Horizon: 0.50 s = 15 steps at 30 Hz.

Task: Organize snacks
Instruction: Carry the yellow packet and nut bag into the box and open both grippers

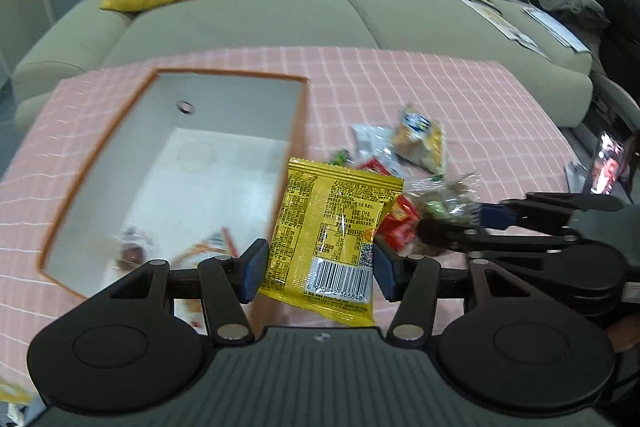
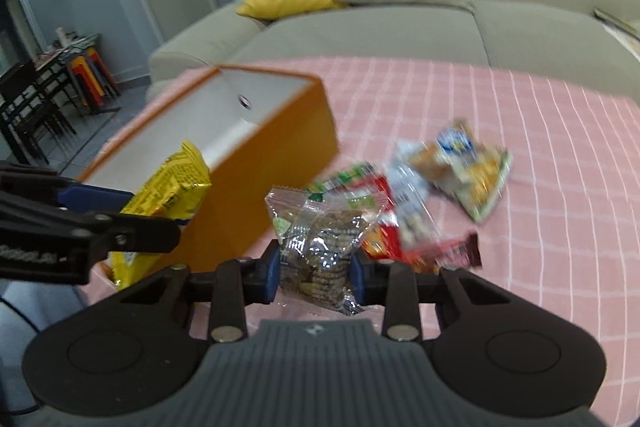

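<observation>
My left gripper (image 1: 320, 271) is shut on a yellow snack packet (image 1: 336, 223), held upright above the table beside the near right corner of an orange box with a white inside (image 1: 224, 107). My right gripper (image 2: 316, 273) is shut on a clear packet of brown snacks (image 2: 320, 227), lifted over the snack pile. In the right wrist view the yellow packet (image 2: 172, 187) and the left gripper (image 2: 132, 211) hang at the left, in front of the orange box (image 2: 260, 195). The right gripper (image 1: 456, 221) also shows at the right of the left wrist view.
Several loose snack packets (image 2: 468, 167) lie in a pile on the pink checked tablecloth (image 2: 540, 147), right of the box. A few snacks (image 1: 132, 251) lie inside the box. A beige sofa (image 1: 400, 7) with cushions stands behind the table.
</observation>
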Motion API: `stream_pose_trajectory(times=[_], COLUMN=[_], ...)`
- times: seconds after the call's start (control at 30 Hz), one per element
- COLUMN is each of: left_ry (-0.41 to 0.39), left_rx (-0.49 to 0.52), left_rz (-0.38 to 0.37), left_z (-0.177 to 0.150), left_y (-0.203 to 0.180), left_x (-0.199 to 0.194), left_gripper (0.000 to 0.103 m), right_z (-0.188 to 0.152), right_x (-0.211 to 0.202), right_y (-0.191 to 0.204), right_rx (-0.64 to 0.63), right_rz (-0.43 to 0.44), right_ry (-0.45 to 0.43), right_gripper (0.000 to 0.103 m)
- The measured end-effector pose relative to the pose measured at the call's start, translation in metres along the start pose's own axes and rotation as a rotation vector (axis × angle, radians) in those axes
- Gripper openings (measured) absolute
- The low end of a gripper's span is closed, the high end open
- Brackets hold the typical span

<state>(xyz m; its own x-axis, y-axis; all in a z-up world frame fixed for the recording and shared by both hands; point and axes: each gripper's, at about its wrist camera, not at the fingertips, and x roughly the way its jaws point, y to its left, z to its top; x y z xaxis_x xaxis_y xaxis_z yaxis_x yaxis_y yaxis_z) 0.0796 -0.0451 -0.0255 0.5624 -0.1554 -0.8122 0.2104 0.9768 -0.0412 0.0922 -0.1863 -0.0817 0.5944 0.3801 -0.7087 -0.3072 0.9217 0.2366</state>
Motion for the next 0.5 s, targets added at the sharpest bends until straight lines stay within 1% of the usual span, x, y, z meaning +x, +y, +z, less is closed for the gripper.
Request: stream_pose_trajectory(times=[0.17,0.27,0.37,0.5], left_ry=[-0.035,-0.043,-0.027,0.033], left_rx=[-0.010,-0.011,-0.016,-0.005], left_rz=[0.029,0.052,0.069,0.111], left_z=[0.008,0.015,0.023,0.030], left_y=[0.030,0.048,0.066,0.090], left_x=[-0.020,-0.031,-0.035,-0.026], left_gripper=[0.063,0.063,0.063,0.063], right_z=[0.023,0.038,0.052,0.069], right_x=[-0.009,-0.010,-0.006,0.011], right_y=[0.027,0.044,0.063,0.091], right_rx=[-0.029,-0.073,-0.129,-0.208], right_rz=[0.064,0.090,0.126,0.160], right_ry=[-0.010,-0.013,-0.004,0.043], right_gripper=[0.031,0.031,0.031,0.031])
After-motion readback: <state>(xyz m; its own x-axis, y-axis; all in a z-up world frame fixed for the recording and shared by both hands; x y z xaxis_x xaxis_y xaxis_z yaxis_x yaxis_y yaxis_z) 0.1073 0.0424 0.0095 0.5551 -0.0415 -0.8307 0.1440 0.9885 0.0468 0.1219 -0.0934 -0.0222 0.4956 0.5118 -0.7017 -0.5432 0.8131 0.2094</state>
